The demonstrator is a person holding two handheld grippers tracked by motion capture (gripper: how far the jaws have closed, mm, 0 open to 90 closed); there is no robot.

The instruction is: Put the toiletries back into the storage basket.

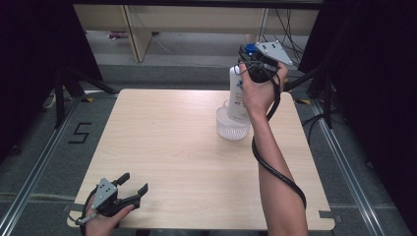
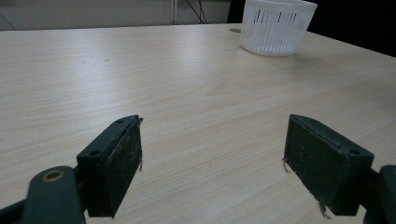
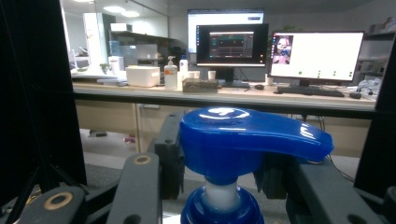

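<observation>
In the high view, the right gripper is raised over the far right part of the wooden table, its jaws closed on the blue pump head of a white pump bottle. The bottle hangs below the fingers, its base in or just above a small white slotted basket; which of the two I cannot tell. The right hand wraps the gripper's body, and its black cable winds along the forearm. At the near left corner, the left gripper rests low by the table edge, jaws spread wide and holding nothing.

In the left gripper view, the two black pads stand well apart with bare tabletop between them. The basket stands well beyond the fingers, up and to the right.

In the right gripper view, the blue pump head sits between the fingers, which press against its sides; its spout points right. The pump's collar shows just below. Beyond the fingers, monitors stand on a desk.
</observation>
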